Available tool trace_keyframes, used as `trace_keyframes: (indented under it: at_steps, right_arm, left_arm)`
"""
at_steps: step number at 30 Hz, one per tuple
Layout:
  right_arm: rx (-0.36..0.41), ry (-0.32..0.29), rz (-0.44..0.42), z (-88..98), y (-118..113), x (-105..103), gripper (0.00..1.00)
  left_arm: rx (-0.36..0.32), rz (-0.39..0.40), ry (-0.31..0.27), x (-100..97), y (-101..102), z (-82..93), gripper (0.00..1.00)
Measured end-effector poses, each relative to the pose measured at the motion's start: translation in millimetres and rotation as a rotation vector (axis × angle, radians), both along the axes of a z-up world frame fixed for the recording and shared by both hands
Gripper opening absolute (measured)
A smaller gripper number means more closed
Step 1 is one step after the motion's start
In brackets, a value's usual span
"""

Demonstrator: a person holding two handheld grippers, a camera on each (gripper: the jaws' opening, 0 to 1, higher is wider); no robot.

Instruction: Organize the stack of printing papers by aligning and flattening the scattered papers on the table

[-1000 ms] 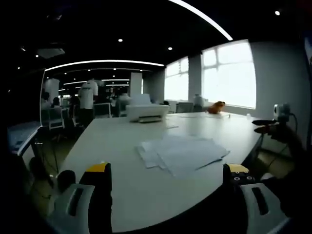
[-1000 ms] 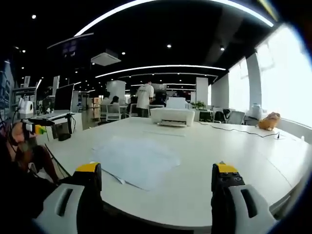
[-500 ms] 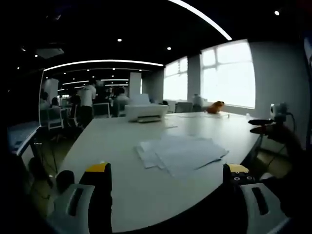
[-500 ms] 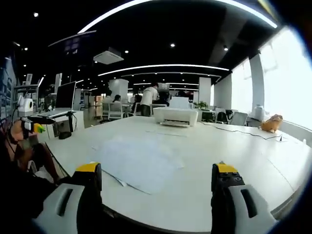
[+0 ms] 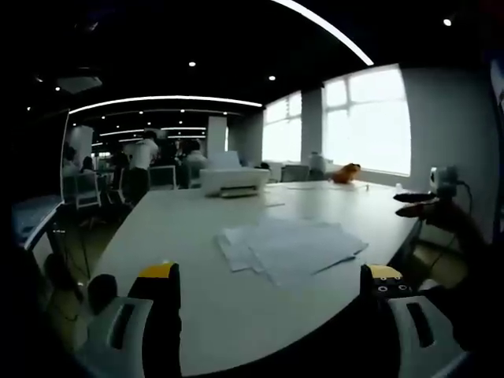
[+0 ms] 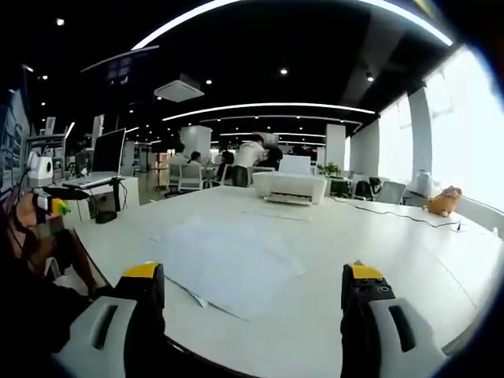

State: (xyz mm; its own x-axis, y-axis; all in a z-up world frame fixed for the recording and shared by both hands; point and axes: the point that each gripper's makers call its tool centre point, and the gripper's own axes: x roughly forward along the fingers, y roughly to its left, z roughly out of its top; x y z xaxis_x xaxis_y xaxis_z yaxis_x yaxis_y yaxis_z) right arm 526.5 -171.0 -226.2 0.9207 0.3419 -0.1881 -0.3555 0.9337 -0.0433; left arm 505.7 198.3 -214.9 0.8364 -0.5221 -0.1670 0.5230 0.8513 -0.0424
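In the left gripper view the left gripper (image 5: 272, 287) is seen with its two yellow-tipped jaws spread wide and nothing held between them, the jaws hanging over the near edge of the white table (image 5: 181, 228); in the right gripper view the right gripper (image 6: 256, 287) is likewise held wide open and empty above the near edge of the table (image 6: 370, 244); the lower parts of both grippers are cut off by the dark bottom of each view, and the hands that carry them are hidden; the other gripper (image 5: 421, 206) is glimpsed beyond the right-hand edge of the table in the left gripper view, dark and too small for its jaws to be read; in the right gripper view a gripper with a yellow tip (image 6: 53, 203) is made out off the left side of the table, against a hand whose outline is blurred; the papers (image 5: 290, 246) are seen lying flat on the table, ahead of the left gripper and apart from it, as a loose fan of overlapping white sheets with corners sticking out at several angles; in the right gripper view the papers (image 6: 224, 260) appear pale against the pale table, so that single sheets are hard to tell apart; beyond the papers, at the far end of the table, a white printer (image 6: 288, 187) is set; an orange object (image 5: 345, 172) at the far side of the table, by the windows, is too small to be identified; people (image 6: 250, 156) behind the printer are dim.
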Motion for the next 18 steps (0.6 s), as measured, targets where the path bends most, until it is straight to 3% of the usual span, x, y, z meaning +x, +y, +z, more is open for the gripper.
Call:
trace_keyframes:
  at_steps: [18]
  right_arm:
    - [-0.004,-0.009,0.02,1.1,14.4,21.4,0.88]
  left_arm:
    - [-0.006,-0.016,0.004,-0.9,-4.3,-1.6,0.97]
